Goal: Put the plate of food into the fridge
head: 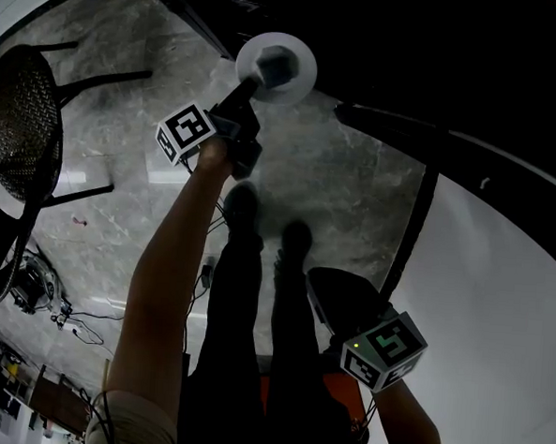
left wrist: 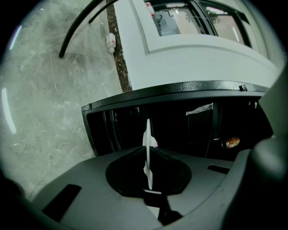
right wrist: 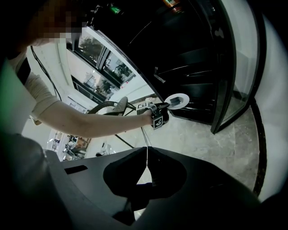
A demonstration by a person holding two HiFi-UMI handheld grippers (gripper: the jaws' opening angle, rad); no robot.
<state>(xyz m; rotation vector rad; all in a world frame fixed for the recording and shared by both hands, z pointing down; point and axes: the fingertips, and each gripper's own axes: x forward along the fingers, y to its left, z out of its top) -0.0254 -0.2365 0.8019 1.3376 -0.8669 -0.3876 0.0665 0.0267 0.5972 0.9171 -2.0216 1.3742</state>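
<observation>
My right tool (right wrist: pixel 146 152) is nearest, squeezed shut with nothing in it. My left tool (head: pixel 260 78) is clamped tight on the rim of the white plate (head: pixel 304 77), above the floor (head: pixel 347 174), facing the open black fridge (left wrist: pixel 180 126).

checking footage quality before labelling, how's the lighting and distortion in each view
Head view: dim overall, the white round plate stands out bright against the black fridge interior. Left gripper view: strong fisheye curving, fridge interior underexposed. Right gripper view: same curving, dark vignette, mosaic patch top left.
</observation>
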